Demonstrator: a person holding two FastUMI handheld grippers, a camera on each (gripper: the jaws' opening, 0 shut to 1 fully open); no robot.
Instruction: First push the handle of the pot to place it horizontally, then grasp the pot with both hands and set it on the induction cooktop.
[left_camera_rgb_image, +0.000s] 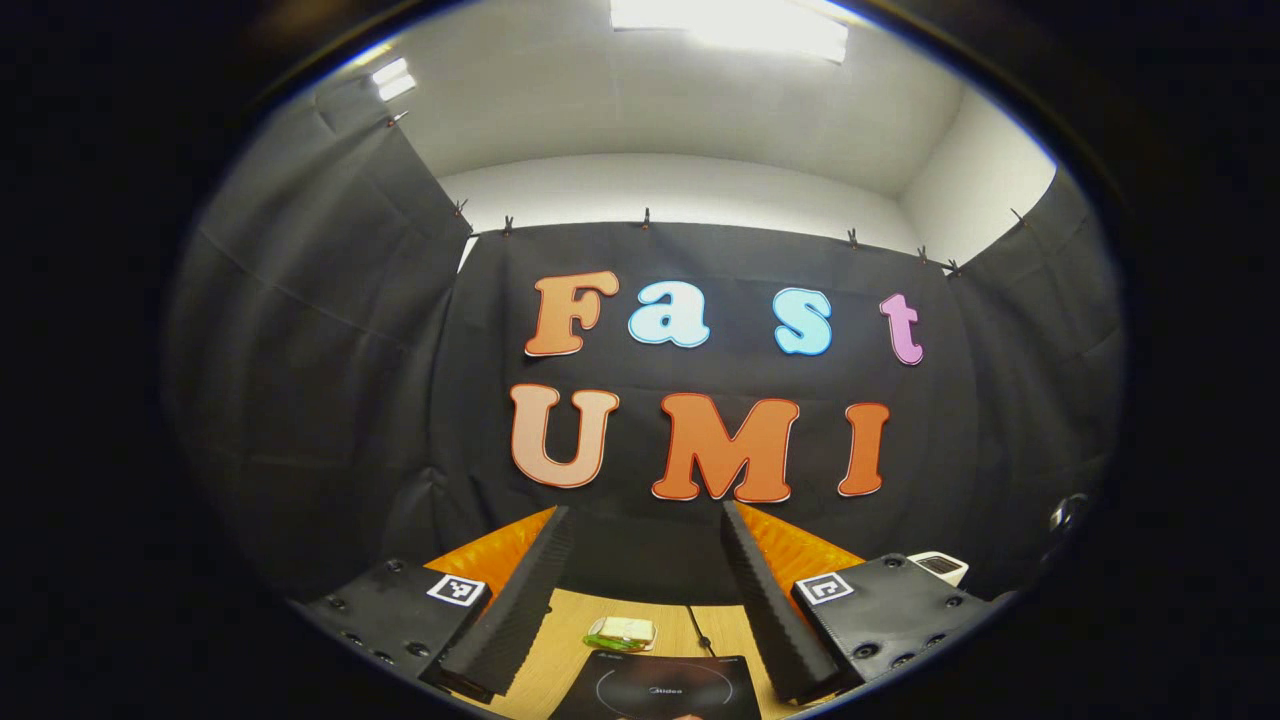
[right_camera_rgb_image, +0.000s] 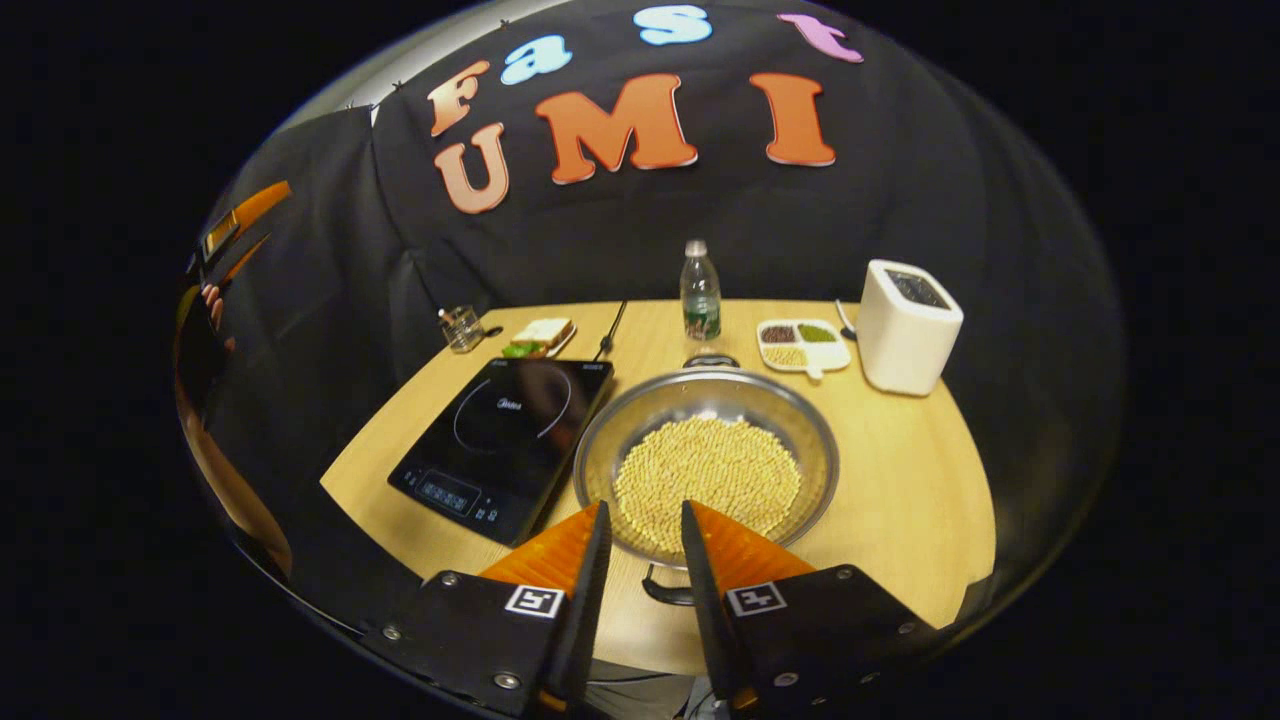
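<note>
Pot (right_camera_rgb_image: 708, 462): steel, filled with pale beans, on the counter (right_camera_rgb_image: 900, 500) just right of the induction cooktop (right_camera_rgb_image: 505, 435), rim near its edge. Handles lie near and far, the near handle (right_camera_rgb_image: 668, 590) directly ahead of the right tongs (right_camera_rgb_image: 640, 520), released, closest. Left tongs (left_camera_rgb_image: 645, 525), released, raised, pointing over the cooktop.
</note>
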